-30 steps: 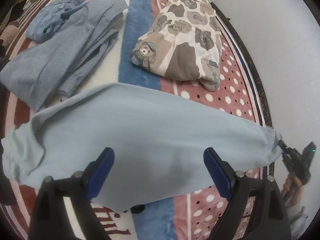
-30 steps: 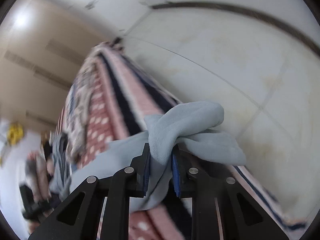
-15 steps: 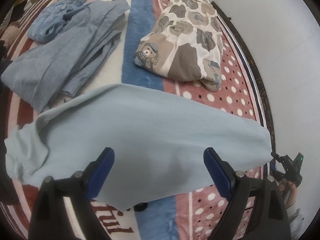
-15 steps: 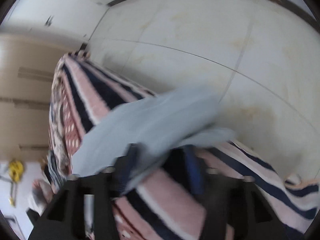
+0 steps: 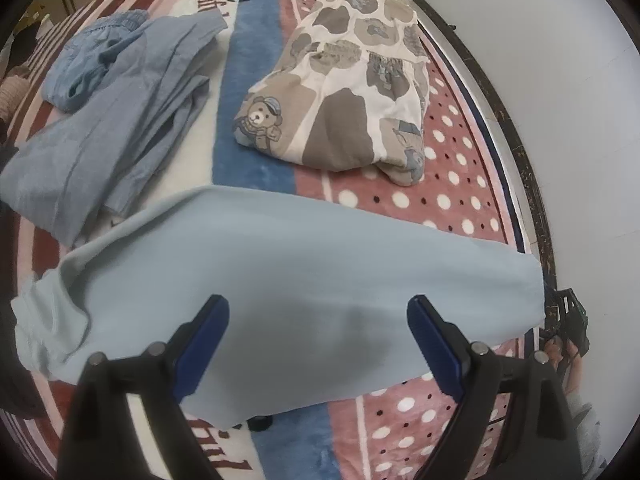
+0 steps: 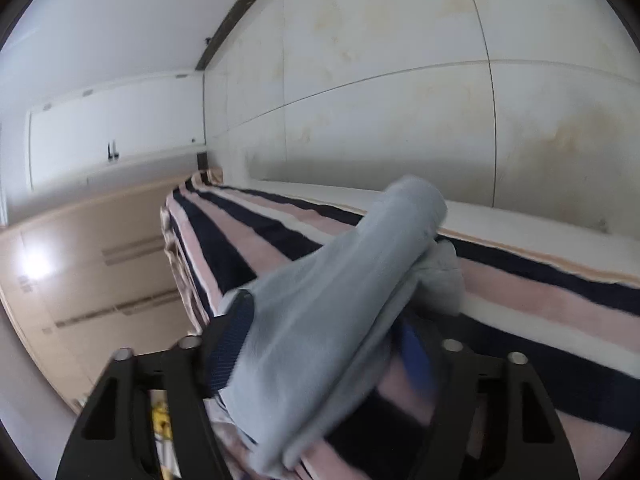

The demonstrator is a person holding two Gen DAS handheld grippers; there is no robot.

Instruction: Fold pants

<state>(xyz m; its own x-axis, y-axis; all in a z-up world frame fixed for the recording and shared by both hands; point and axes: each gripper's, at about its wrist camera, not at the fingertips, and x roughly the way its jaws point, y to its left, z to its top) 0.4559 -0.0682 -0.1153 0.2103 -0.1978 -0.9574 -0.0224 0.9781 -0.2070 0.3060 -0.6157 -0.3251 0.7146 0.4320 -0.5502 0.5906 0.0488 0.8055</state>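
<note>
My left fingers [image 5: 318, 344] hover spread wide, holding nothing, above the pale blue soft cotton pants [image 5: 288, 276] lying lengthwise-folded across the bed, cuffs toward three o'clock. My right fingers [image 6: 320, 356] stand apart around the cuffs. Crosswise folds remain, I judge.

pale blue pants [image 5: 296, 276], pink polka-dot blanket [image 5: 452, 184], brown-patched bear quilt [image 5: 344, 80], blue-padded black claws.

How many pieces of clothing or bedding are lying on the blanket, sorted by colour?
Light blue pants: 1
Grey-blue garment: 1
Crumpled denim-blue garment: 1
Brown and white bear-print bundle: 1
Total: 4
</note>
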